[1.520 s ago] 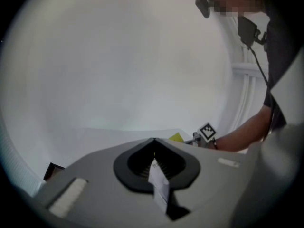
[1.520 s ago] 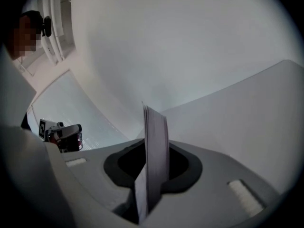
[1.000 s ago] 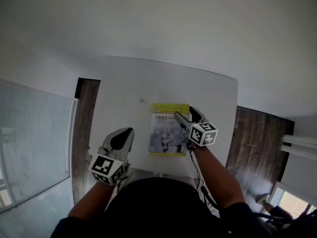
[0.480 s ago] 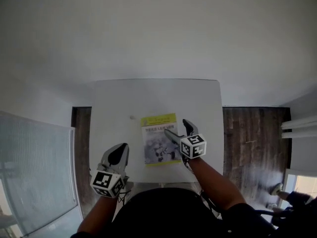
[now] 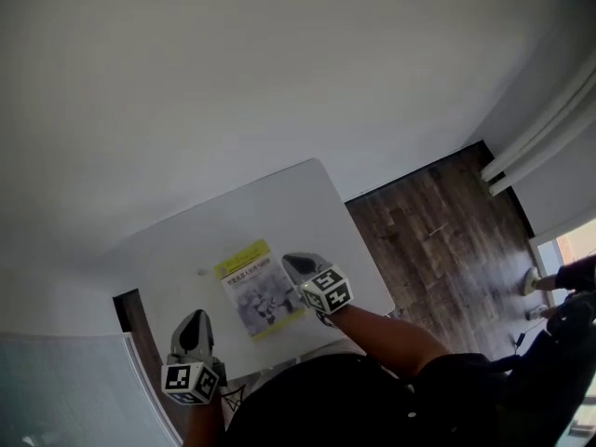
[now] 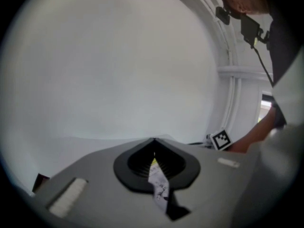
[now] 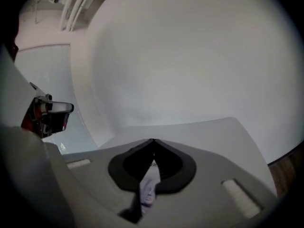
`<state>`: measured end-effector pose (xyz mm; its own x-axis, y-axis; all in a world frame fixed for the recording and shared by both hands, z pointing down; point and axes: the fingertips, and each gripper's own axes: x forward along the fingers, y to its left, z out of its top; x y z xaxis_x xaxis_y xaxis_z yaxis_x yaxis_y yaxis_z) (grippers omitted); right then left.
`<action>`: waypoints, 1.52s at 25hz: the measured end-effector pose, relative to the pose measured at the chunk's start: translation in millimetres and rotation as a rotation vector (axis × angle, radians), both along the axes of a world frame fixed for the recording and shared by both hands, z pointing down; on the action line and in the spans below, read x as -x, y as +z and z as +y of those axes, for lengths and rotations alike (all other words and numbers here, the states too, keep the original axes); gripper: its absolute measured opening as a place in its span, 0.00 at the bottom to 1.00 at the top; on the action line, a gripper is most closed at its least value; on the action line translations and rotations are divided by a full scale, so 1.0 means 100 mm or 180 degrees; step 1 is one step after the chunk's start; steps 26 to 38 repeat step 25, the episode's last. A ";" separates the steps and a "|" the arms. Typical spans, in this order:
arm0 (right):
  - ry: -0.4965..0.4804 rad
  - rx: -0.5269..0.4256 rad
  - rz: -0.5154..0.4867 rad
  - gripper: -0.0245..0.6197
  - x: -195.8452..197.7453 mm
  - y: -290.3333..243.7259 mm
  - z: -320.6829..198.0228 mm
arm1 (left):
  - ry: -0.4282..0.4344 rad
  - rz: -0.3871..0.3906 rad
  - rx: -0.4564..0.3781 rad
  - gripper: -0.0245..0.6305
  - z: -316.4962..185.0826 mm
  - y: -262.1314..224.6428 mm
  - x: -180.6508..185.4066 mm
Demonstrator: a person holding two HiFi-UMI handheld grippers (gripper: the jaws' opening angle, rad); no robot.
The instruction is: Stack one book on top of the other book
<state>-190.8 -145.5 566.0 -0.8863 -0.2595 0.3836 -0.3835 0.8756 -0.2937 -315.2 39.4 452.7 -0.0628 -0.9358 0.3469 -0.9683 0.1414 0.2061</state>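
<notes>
Lying flat on the white bench [image 5: 279, 203], lower centre of the head view: one book [image 5: 251, 291], yellow band along its far edge, pale printed cover up; whether a second book sits beneath it cannot be told. Right gripper [image 5: 296, 266]: at the book's right edge, fingers just closed tip to tip, nothing between them. Left gripper [image 5: 191, 324]: lower left, apart from the book, fingers together, empty. Dark wood floor [image 5: 438, 240]: right of the bench.

A white table [image 5: 279, 208] stands on a dark wood floor [image 5: 428, 236]. A book [image 5: 253, 289] with a yellow-banded cover lies flat on it toward the near edge, with a small speck [image 5: 202, 271] on the bare top just beside the book's far corner.
</notes>
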 end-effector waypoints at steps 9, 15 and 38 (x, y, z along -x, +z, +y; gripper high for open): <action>0.0170 0.0093 -0.0035 0.04 -0.49 -0.03 0.13 | 0.0154 -0.0039 -0.0030 0.04 0.03 0.05 -0.25; 0.0224 0.0144 -0.0068 0.04 -0.68 -0.02 0.12 | 0.0072 -0.0095 0.0019 0.04 0.20 0.02 -0.28; 0.0110 0.0197 -0.0015 0.04 -0.65 0.16 0.17 | -0.0123 -0.0086 0.0095 0.04 0.35 0.11 -0.13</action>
